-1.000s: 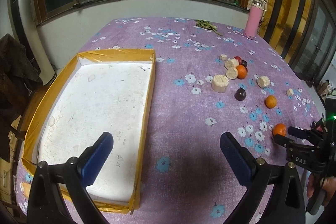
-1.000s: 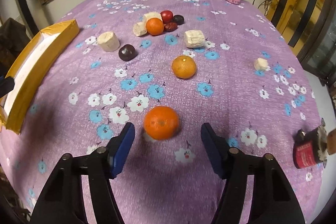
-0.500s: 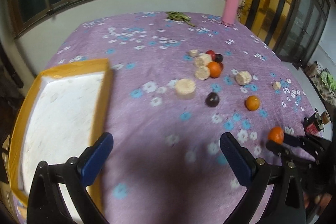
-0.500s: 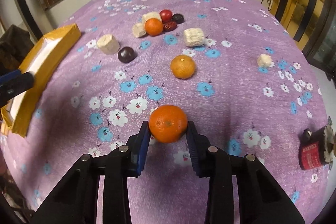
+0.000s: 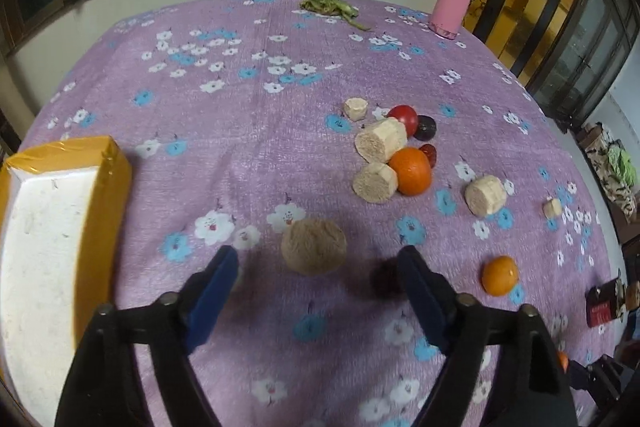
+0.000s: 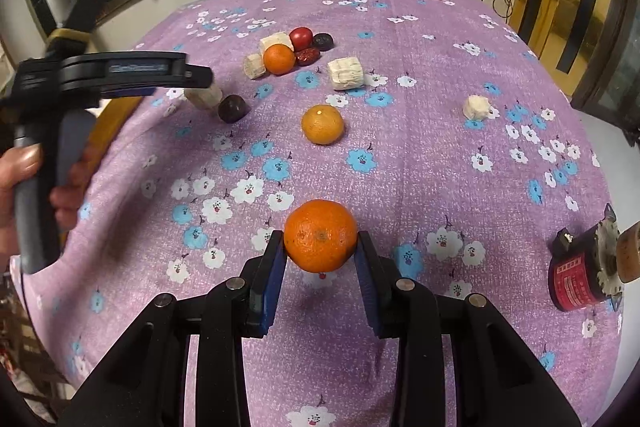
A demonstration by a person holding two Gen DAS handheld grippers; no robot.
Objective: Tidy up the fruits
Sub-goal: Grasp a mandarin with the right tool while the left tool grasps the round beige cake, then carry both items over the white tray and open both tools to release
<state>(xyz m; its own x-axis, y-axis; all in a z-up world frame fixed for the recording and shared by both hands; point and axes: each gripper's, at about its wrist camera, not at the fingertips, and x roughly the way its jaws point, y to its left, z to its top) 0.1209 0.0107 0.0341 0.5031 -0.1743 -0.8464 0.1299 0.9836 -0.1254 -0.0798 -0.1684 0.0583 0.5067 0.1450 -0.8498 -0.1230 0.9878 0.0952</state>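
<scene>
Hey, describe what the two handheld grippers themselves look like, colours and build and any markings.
Both are black plastic frames with round silver rivets and flat blue pads on the two fingers, as on the right gripper and left gripper. Seen side-on, the left gripper has a grey handle, a yellowish band and a blurred, unreadable label strip.

Near orange [image 6: 320,235]: round, bright, clamped between the blue fingers [image 6: 269,281], lifted just off the tabletop [image 6: 440,155]. Second orange [image 6: 322,125] sits loose mid-cloth, farther back. Third orange [image 6: 279,59] in the far cluster, touching a red fruit [image 6: 301,37], two dark fruits and pale cut chunks. Dark round fruit [image 6: 231,109] lies left, alone.
</scene>
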